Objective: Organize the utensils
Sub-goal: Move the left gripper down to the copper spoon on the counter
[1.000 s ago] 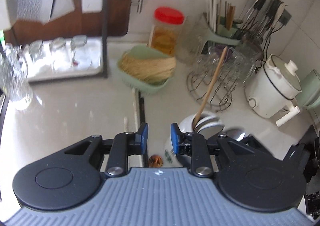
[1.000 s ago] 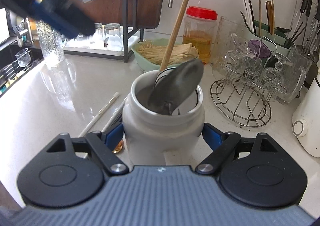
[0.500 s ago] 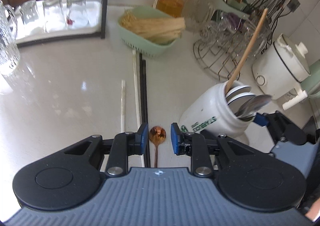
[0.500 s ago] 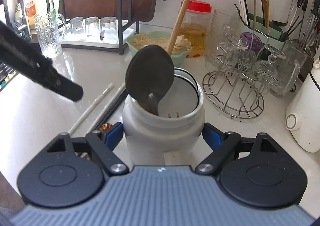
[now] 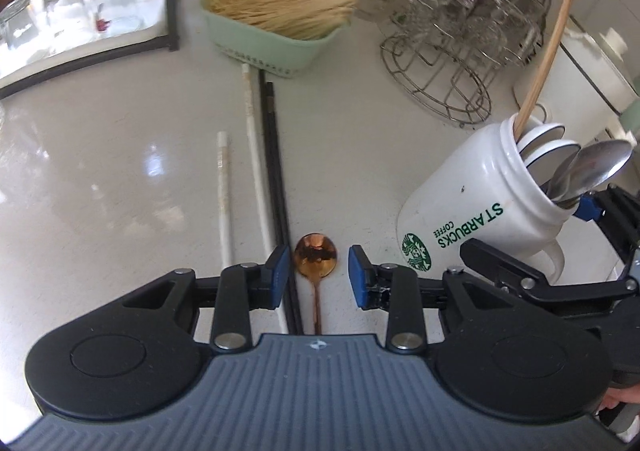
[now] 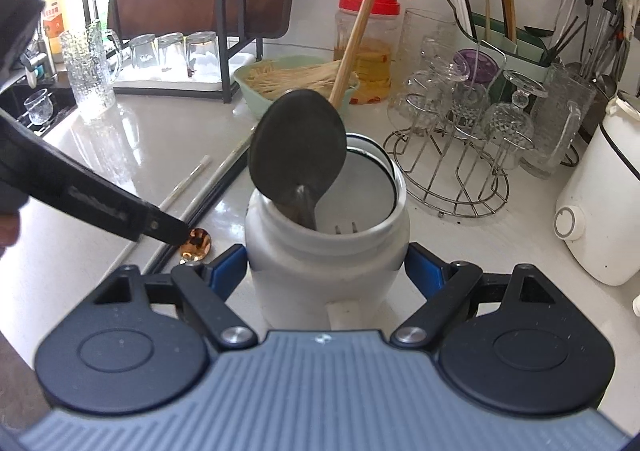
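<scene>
A small copper spoon (image 5: pixel 316 255) lies on the pale counter, bowl pointing away. My left gripper (image 5: pixel 318 277) hangs low over it. Its jaws are opening and straddle the bowl without the pads touching it. Left of the spoon lie black chopsticks (image 5: pixel 274 171) and white chopsticks (image 5: pixel 254 155). My right gripper (image 6: pixel 326 267) is shut on a white Starbucks mug (image 6: pixel 328 247), tilted in the left wrist view (image 5: pixel 472 211). The mug holds metal spoons (image 5: pixel 592 167), white spoons (image 5: pixel 548 139) and a wooden stick (image 5: pixel 548 47). One left finger (image 6: pixel 120 211) reaches to the copper spoon (image 6: pixel 195 245).
A green basket of dry noodles (image 5: pixel 276 39) sits beyond the chopsticks. To its right stands a wire rack of glasses (image 5: pixel 444 91), and a tray of upturned glasses (image 5: pixel 80 23) lies at the far left. A white cooker (image 6: pixel 600 203) stands on the right, a red-lidded jar (image 6: pixel 368 47) behind.
My left gripper has sunk toward the counter until the copper spoon's bowl lies between its jaws, which have widened a little. The right gripper still holds the mug; the big spoon inside has swung.
</scene>
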`<state>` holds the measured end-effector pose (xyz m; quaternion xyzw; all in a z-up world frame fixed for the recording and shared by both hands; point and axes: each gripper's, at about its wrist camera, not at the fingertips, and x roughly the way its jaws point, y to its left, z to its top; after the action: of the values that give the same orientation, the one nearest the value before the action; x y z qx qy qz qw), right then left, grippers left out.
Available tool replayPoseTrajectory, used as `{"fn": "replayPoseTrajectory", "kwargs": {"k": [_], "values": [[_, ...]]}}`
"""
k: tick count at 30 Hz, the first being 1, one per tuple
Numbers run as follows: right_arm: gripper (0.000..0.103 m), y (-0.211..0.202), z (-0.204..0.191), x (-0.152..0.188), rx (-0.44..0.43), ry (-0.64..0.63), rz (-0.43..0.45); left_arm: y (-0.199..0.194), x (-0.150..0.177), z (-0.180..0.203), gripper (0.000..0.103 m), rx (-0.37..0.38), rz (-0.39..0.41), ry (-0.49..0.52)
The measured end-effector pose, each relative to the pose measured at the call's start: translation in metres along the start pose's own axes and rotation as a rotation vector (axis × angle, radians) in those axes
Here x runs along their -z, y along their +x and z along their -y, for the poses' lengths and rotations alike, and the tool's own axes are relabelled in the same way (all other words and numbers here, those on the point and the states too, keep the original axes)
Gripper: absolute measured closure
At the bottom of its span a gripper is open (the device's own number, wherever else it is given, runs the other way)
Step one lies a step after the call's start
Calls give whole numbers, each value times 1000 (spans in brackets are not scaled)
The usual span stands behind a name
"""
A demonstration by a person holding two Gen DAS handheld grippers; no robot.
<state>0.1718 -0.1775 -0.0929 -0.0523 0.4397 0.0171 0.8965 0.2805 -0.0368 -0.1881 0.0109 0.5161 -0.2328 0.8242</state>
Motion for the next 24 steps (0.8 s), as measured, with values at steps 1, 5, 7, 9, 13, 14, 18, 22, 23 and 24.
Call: {"fn": "replayPoseTrajectory", "kwargs": {"k": [1, 5, 7, 9, 13, 14, 18, 22, 23, 24], "values": [[16, 0, 0, 0, 0, 2, 0, 2, 0, 3, 66, 4, 5, 21], [16, -2, 1, 2, 2, 6, 5, 16, -2, 9, 66, -39, -1, 94], [16, -2, 1, 3, 1, 7, 9, 22, -4, 10, 66, -45, -5, 109], [16, -2, 1, 3, 0, 8, 10, 25, -5, 10, 66, -47, -13, 119], [16, -2, 1, 4, -1, 9, 14, 28, -4, 14, 66, -47, -6, 169], [16, -2, 1, 4, 0, 10, 15, 29, -5, 15, 66, -54, -6, 180], [16, -3, 1, 5, 2, 12, 18, 30, -4, 21, 66, -72, -12, 214], [16, -3, 1, 5, 2, 12, 19, 32, -3, 27, 66, -118, -33, 278], [16, -3, 1, 5, 2, 10, 17, 32, -2, 28, 66, -117, -35, 296], [16, -3, 1, 4, 1, 10, 16, 32, -1, 28, 66, -115, -37, 306]]}}
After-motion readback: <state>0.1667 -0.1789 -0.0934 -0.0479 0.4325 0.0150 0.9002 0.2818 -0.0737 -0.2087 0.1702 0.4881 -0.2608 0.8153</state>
